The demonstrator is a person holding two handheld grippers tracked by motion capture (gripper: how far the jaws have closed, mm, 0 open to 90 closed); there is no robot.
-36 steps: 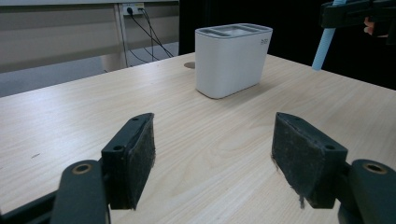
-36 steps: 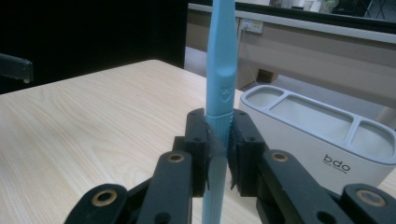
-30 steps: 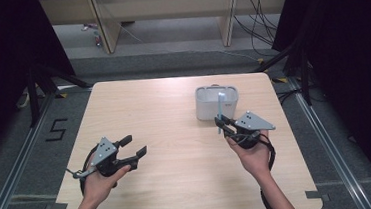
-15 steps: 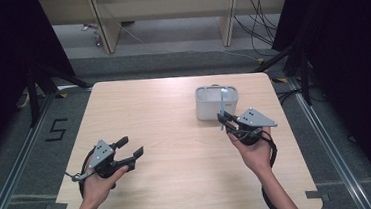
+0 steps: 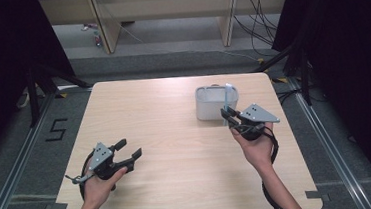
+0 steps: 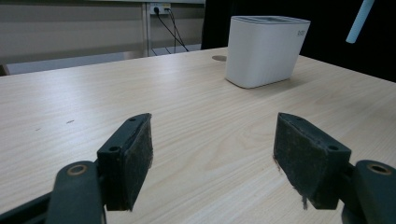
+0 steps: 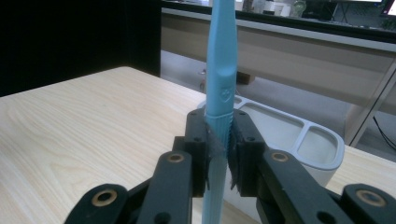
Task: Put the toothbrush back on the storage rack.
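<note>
Standing at the near edge of the surface (image 5: 174, 110), a person held a gripper in each hand. The left gripper (image 5: 127, 150) hung low over the near-left part of the wood, its jaws spread wide with nothing between them; in the left gripper view the two dark pads (image 6: 133, 161) framed only bare grain. Across on the right side, a little farther in, the right gripper (image 5: 227, 114) had its jaws clenched on a light blue toothbrush (image 7: 219, 93), which stood upright between the pads, the handle running up past the top of the right gripper view. From the high view the brush rose just at the near-right corner of a white holder (image 5: 208, 105). That holder sat on the surface, right of centre and beyond the right hand, its top divided into compartments (image 7: 313, 140). Whether the brush touched the holder I could not tell. Farther off, beyond the far edge, stood a pale bench (image 5: 165, 5) with cables (image 5: 261, 13) hanging beside it.
</note>
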